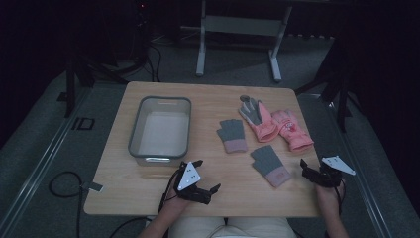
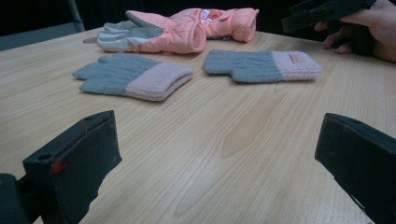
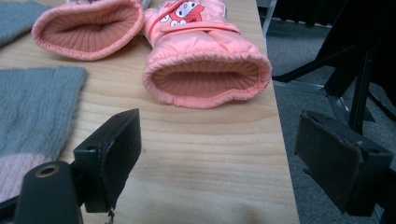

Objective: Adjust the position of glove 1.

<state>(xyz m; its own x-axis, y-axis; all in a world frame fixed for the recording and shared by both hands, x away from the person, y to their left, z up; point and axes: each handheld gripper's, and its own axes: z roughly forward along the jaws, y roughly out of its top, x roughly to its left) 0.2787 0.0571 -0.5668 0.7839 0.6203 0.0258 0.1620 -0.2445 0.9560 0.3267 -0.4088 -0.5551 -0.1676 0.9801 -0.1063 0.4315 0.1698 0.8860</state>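
Observation:
Two grey knit gloves with pink cuffs [image 1: 231, 135] [image 1: 270, 165] lie flat on the wooden table [image 1: 213, 96]. Behind them lie two pink padded gloves [image 1: 260, 119] [image 1: 292, 130]. My left gripper [image 1: 208, 175] hovers near the front edge, open and empty, pointing toward the grey gloves [image 2: 135, 77] [image 2: 264, 65]. My right gripper [image 1: 304, 169] is at the table's front right corner, also open with nothing between its jaws. It faces the open cuff of the nearer pink glove [image 3: 205, 70], with a grey glove [image 3: 32, 107] to its left.
A grey plastic bin [image 1: 134, 130] stands on the left half of the table and looks empty. The table's right edge [image 3: 280, 154] runs just beside my right gripper, with dark stand legs [image 3: 355, 70] on the floor beyond. A table frame [image 1: 237, 29] stands at the back.

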